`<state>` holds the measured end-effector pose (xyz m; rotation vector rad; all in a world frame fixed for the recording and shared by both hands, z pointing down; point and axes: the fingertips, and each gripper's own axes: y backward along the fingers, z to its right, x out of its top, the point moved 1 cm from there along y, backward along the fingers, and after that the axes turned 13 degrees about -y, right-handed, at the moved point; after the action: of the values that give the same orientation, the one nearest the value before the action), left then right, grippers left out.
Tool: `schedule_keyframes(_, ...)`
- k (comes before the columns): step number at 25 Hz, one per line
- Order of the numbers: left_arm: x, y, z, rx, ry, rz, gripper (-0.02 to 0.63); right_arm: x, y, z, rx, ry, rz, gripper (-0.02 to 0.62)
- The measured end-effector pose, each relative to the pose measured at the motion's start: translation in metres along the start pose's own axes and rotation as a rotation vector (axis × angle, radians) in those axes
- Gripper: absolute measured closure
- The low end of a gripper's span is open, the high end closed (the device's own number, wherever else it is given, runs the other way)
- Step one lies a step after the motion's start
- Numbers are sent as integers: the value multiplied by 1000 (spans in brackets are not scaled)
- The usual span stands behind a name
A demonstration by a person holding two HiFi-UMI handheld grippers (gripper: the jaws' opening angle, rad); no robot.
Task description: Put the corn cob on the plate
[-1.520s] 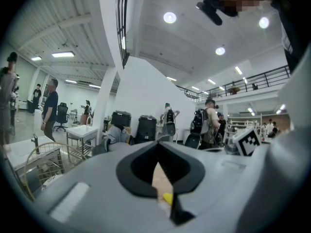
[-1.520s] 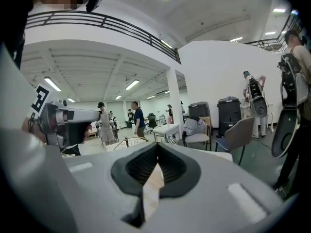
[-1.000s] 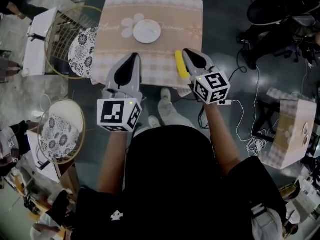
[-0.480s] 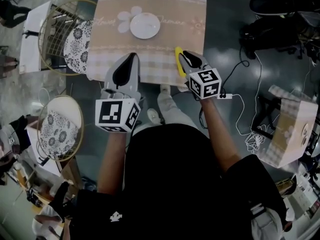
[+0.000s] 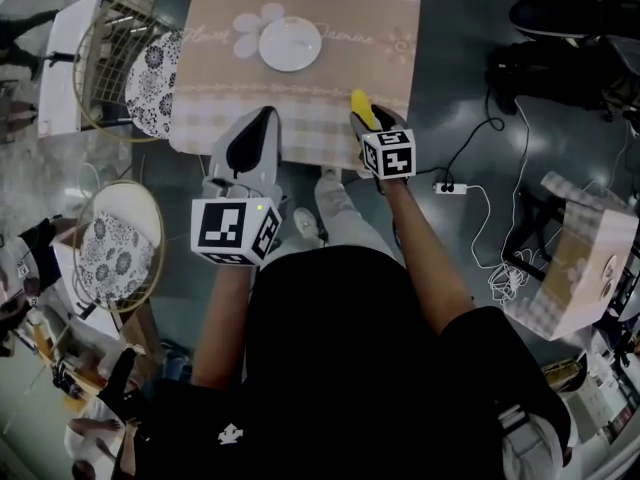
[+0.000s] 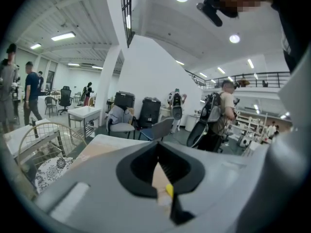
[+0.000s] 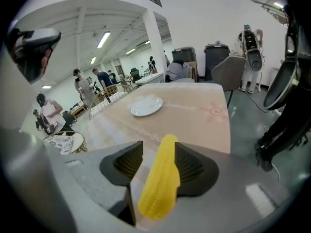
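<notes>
A yellow corn cob [image 5: 361, 106] lies at the near right edge of the beige checked table [image 5: 330, 8]. My right gripper [image 5: 366, 120] is down over the near end of the cob. In the right gripper view the corn cob [image 7: 160, 178] lies lengthwise between the jaws, which are opening; a gap shows on its left side. A white plate [image 5: 290, 44] stands empty further back in the table's middle, and the plate [image 7: 146, 106] shows ahead of the right jaws. My left gripper [image 5: 263, 116] hovers over the table's near edge, its jaws together and holding nothing.
Two round wire chairs with patterned cushions [image 5: 150, 68] [image 5: 115, 258] stand left of the table. A white power strip [image 5: 447, 187] and cables lie on the floor at right, near a covered box [image 5: 580, 268]. A black chair [image 5: 570, 13] is at the top right. People stand in the background.
My right gripper has dropped down onto the corn cob and its jaws have spread around it. The left gripper has sunk a little.
</notes>
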<state>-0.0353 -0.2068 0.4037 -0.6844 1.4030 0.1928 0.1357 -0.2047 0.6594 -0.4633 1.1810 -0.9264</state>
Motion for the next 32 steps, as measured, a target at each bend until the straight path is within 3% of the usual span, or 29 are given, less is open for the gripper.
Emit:
schedule_keyframes(5, -5, -1, -1, 21, -7, -27, 597, -14, -17, 8, -38, 50, -48, 370)
schedule_keyframes(15, -7, -7, 4, 66, 7, -46, 598, -34, -37, 16, -20, 84, -143, 327)
schedule_keyframes(25, -3, 11, -4, 163, 28, -53, 597, -35, -45, 12, -21, 139, -165, 291)
schedule_keyframes(32, -5, 18, -4, 175, 28, -53, 597, -41, -49, 11, -50, 140, -165, 291)
